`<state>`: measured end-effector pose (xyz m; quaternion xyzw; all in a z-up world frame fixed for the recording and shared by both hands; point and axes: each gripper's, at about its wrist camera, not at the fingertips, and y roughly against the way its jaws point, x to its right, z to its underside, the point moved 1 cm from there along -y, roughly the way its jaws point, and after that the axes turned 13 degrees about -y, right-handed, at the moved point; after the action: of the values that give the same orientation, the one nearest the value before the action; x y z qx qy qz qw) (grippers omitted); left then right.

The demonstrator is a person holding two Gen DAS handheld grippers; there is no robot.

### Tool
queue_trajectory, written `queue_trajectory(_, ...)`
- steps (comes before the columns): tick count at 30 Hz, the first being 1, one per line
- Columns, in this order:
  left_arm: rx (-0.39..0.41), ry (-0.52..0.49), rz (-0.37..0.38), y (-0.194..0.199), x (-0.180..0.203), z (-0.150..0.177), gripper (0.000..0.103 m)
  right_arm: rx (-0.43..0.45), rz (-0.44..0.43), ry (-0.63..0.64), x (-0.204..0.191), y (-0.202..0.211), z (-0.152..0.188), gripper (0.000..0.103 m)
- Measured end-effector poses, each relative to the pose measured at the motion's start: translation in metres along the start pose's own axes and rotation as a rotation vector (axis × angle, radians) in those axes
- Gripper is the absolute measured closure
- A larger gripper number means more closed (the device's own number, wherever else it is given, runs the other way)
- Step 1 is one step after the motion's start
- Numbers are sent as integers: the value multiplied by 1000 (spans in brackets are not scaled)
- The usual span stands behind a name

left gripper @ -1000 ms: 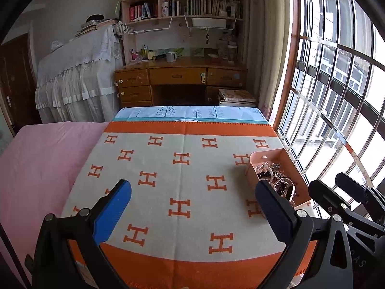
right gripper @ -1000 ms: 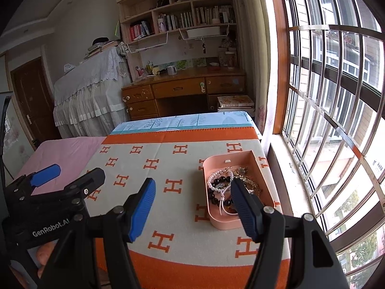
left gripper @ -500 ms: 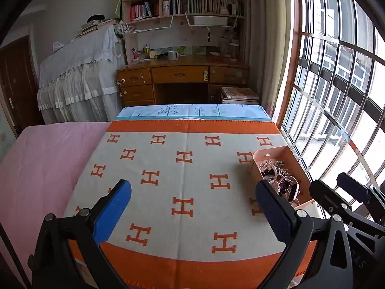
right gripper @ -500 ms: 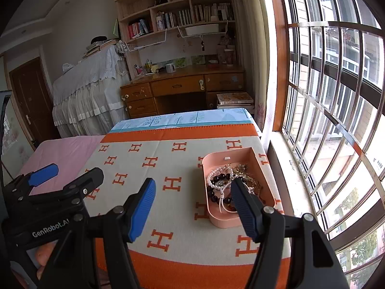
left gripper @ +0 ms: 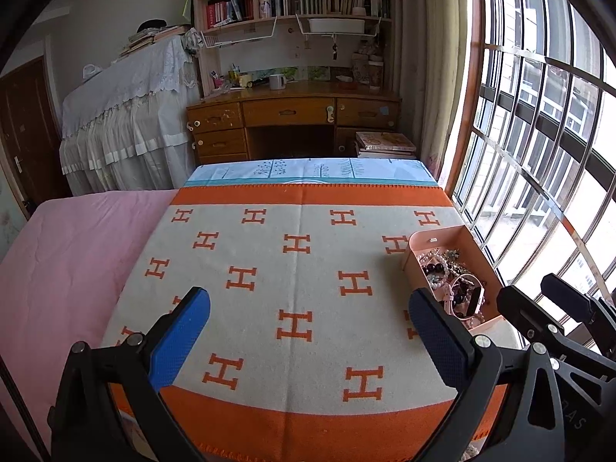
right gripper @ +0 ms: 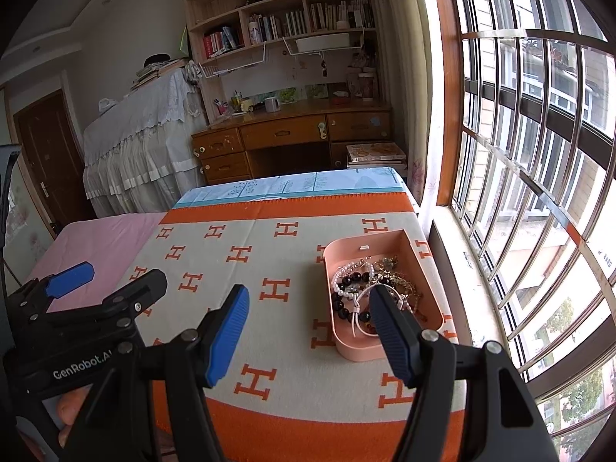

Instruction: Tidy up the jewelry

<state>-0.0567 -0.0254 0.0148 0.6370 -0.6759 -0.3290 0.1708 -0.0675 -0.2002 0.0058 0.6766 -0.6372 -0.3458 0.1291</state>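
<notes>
Left wrist view
Left gripper: your black left gripper with blue finger pads [left gripper: 308, 331] sat released at the bottom of the frame, jaws spread wide, nothing between them.
Cloth: under it lay the cream blanket with orange H letters and an orange border [left gripper: 304, 281], filling the centre of the frame.
Tray: the pink rectangular plastic tray [left gripper: 439, 236] rested on the blanket at the right edge of the frame, near the barred window [left gripper: 539, 154].
Jewelry: the tangled heap of bead bracelets and chains [left gripper: 452, 285] lay inside the tray, just beyond the right finger pad.
Right gripper: its black body [left gripper: 569, 308] showed at the lower right; you could not tell its state here.

Right wrist view
Right gripper: your black right gripper with blue ribbed pads [right gripper: 308, 327] was released, jaws wide apart, empty.
Tray: the pink tray [right gripper: 385, 236] sat right of centre; the right finger overlapped its near end.
Jewelry: white pearl and dark bead strands [right gripper: 358, 288] filled the tray's nearer half.
Left gripper: it showed at the lower left [right gripper: 111, 277], jaws apart.
Hand: your fingers [right gripper: 73, 404] showed under the left gripper's body.
</notes>
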Motion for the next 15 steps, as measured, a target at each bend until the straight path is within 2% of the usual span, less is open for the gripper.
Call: queue_trajectory(15,-12,-1,9,-3,-1,0,1,-2,6,-3,2,-3,1,38)
